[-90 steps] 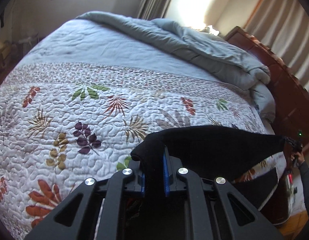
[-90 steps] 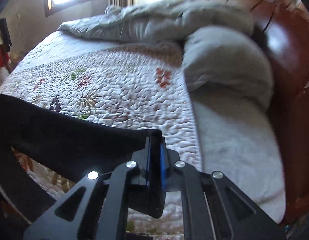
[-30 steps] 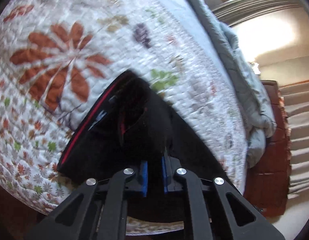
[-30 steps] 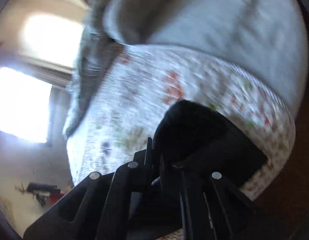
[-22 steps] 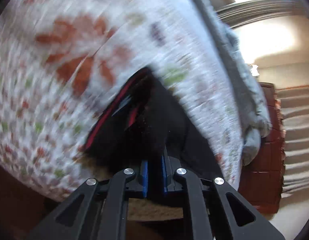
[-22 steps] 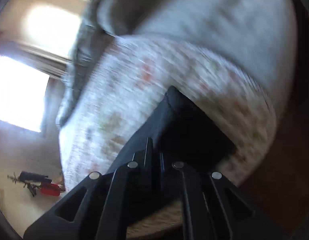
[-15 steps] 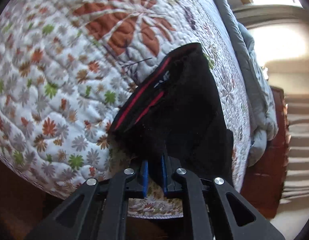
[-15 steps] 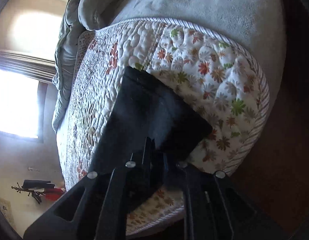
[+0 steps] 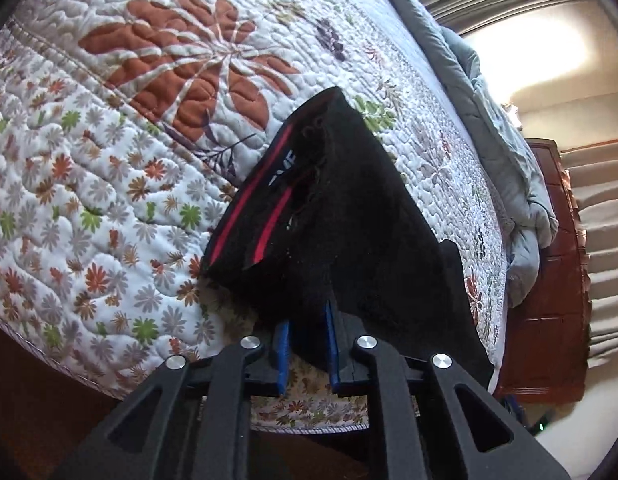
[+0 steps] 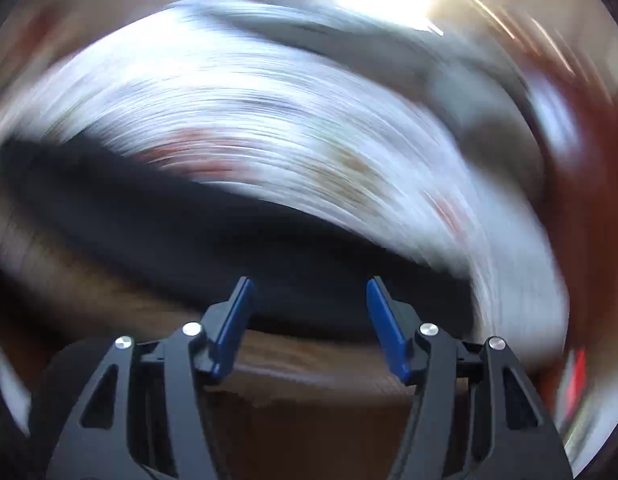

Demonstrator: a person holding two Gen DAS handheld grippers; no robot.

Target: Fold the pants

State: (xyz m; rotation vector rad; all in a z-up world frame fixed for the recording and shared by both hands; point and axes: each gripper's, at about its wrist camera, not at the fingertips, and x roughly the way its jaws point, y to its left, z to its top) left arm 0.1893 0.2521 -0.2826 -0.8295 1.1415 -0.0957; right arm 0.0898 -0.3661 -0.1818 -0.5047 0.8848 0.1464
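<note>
The left tool had its blue pads a little apart, with the near edge of the black pants lying between them; whether the pads actually pinched the cloth could not be told from this view. The pants lay spread flat on the quilt near the foot edge of the bed, the waistband (black with two red stripes and white lettering) turned to the left of the tool. Past the pants the quilt showed a large rust-coloured flower and small scattered blossoms, and further back a grey duvet was bunched against the wooden headboard. The right tool stood wide apart, its blue pads holding nothing. That view was heavily smeared by motion: a dark band that seemed to be the pants ran across just beyond the fingertips, with the pale quilt above it, and little else could be made out.
</note>
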